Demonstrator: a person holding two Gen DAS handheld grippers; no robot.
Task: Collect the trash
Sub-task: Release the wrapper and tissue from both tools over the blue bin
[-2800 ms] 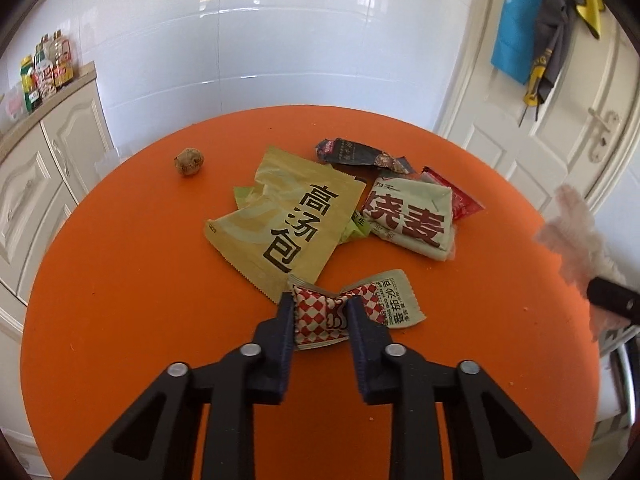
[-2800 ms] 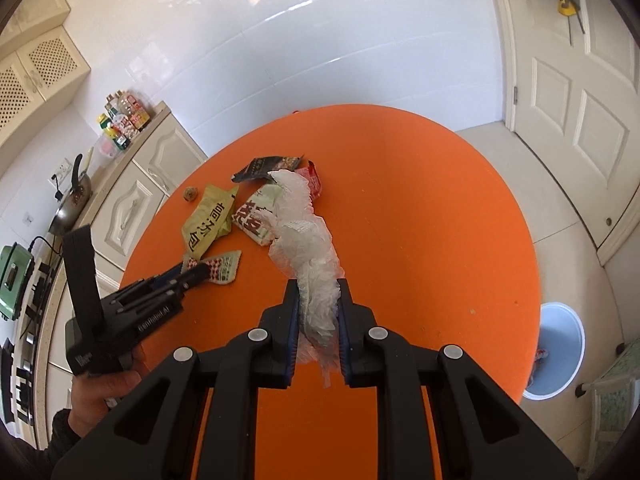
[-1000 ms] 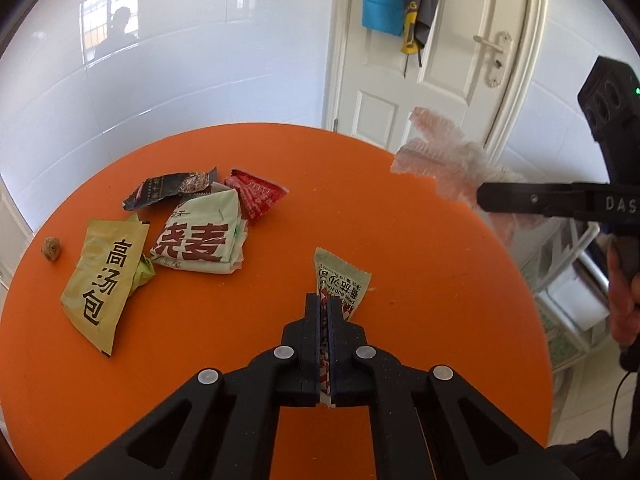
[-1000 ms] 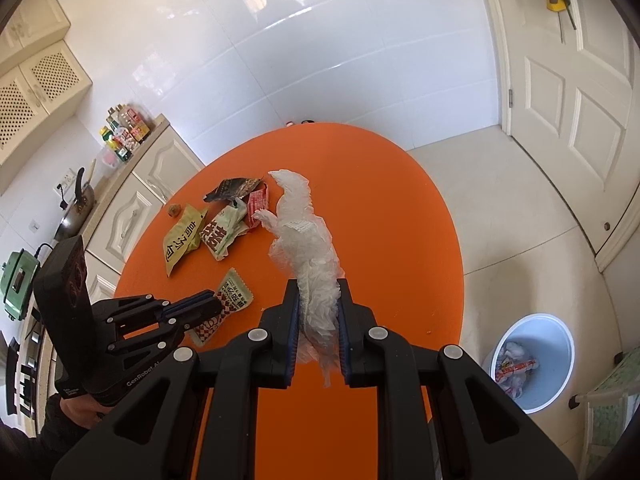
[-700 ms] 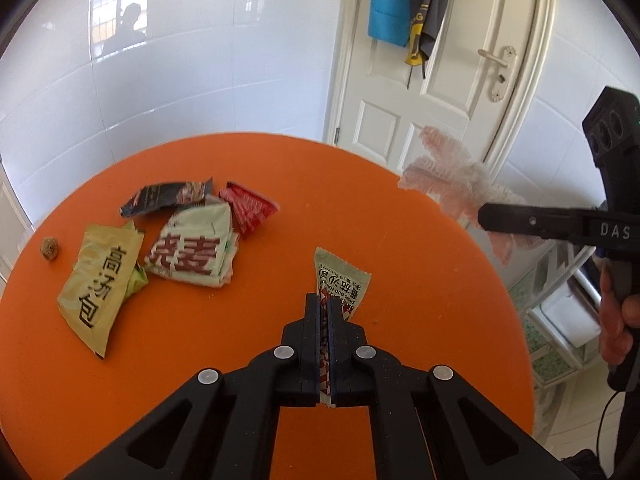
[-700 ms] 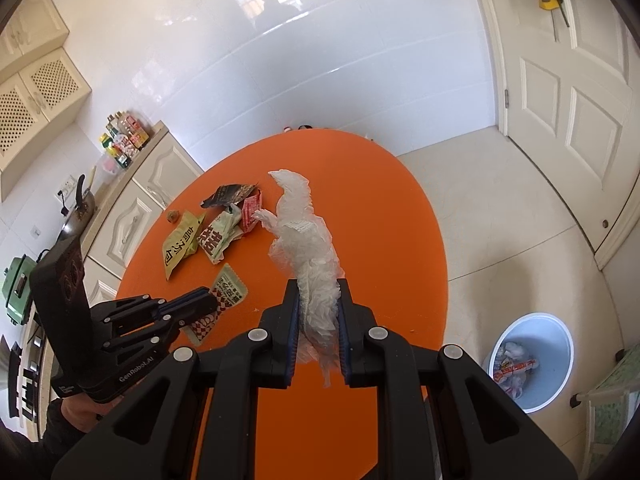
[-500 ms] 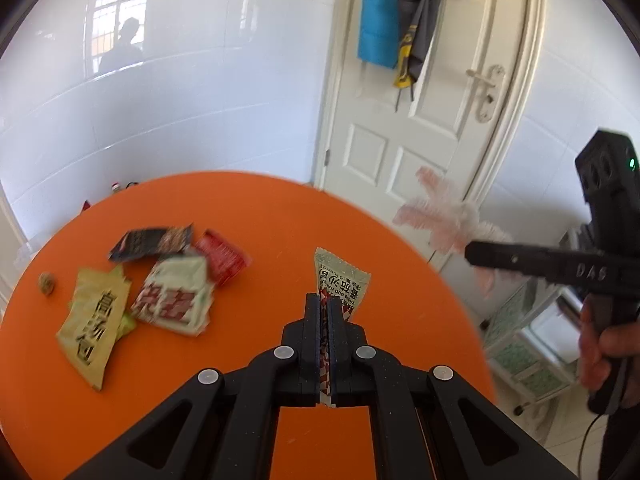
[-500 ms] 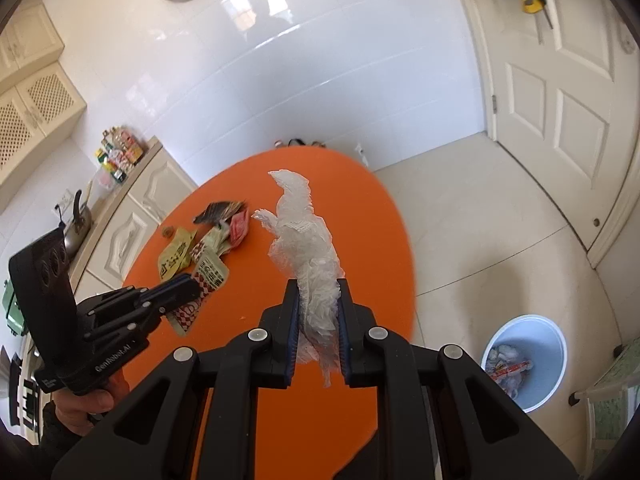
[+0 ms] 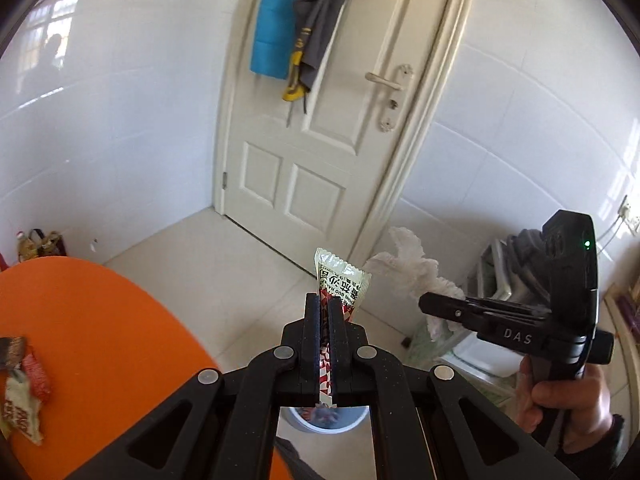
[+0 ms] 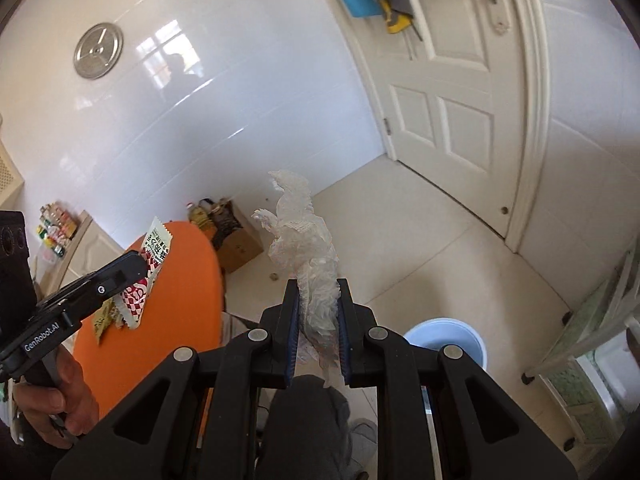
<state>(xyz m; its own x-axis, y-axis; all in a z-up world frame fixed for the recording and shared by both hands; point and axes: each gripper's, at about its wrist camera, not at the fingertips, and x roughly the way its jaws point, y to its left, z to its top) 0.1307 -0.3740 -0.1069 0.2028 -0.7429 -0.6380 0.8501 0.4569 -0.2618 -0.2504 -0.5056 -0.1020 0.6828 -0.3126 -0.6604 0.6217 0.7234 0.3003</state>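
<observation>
Here, left gripper clamped tight on a red-and-white checked sauce sachet, pale green printed end poking up past the fingertips, lower tail hanging out behind the pads. Held in the air off the edge of the orange round table, over pale floor tiles. Directly beneath the fingers, partly hidden by them, a light blue waste bin with scraps inside. In the right wrist view, the same left gripper reaching in from the left with the sachet sticking up from it, bare hand wrapped round the handle.

Right gripper pinched narrow on a crumpled clear plastic glove, bulk of it standing upward past the tips, a ragged end trailing down between the pads. Also held in the air, off the table. Below and to the right of it, the bin on the floor. From the left wrist, the right gripper seen to the right with the glove bunched at its tip, hand gripping the handle.

Further out, left on the table: a red wrapper, a cream wrapper with red print, a dark wrapper at the frame edge. Beyond, a white panelled door with blue, grey and yellow cloths hanging on it, white tiled walls, a cardboard box by the wall.
</observation>
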